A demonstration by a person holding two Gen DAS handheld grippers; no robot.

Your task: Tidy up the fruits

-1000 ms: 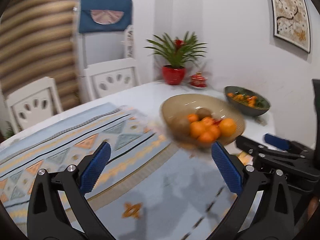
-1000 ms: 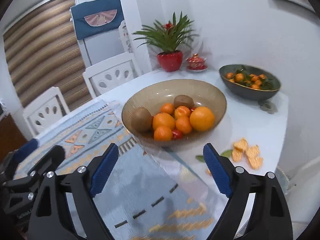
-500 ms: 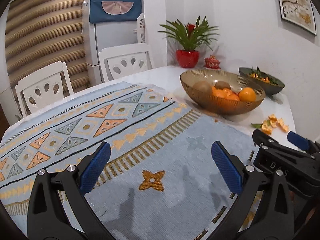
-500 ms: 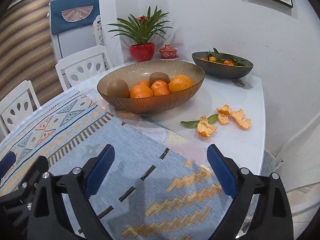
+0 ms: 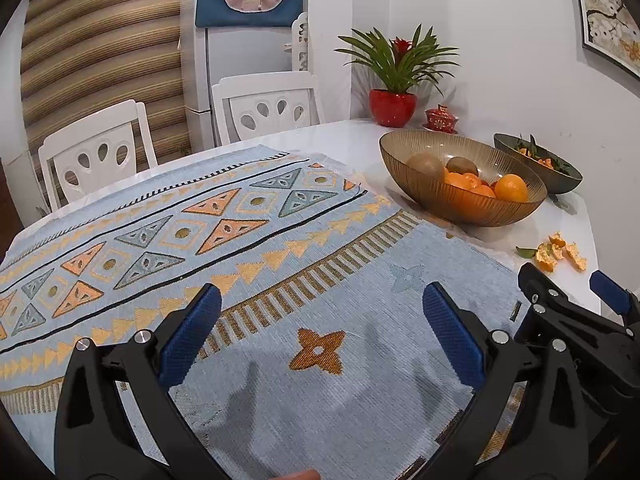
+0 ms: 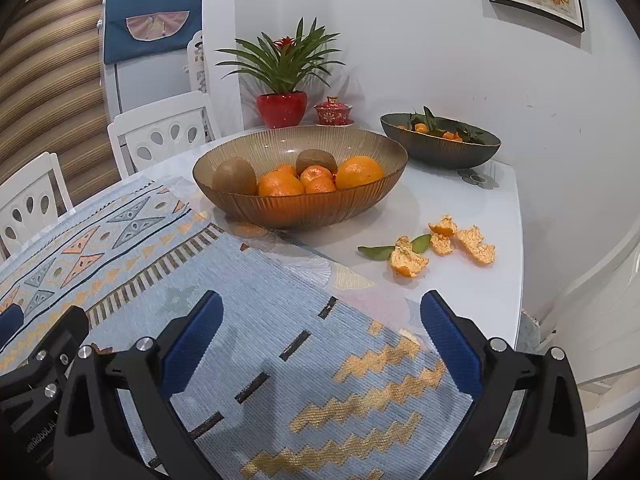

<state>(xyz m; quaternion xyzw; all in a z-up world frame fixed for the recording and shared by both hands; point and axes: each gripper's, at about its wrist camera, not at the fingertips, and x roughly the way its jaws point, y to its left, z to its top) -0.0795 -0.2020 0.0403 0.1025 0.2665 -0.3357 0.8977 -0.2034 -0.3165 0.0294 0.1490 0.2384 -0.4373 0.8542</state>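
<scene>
Ahead, the fruit bowl (image 6: 300, 204) sits beyond the empty, spread right gripper (image 6: 318, 316).

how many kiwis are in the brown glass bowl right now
2. One brown fuzzy kiwi sits at the left end of the ribbed amber glass bowl; another kiwi lies behind the oranges. More could be hidden beneath.

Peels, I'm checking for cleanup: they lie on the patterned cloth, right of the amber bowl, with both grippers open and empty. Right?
Not quite. The peels lie on the bare white table, off the cloth, as the right wrist view shows. They are right of the amber bowl, and the left gripper and right gripper are open and empty.
</scene>
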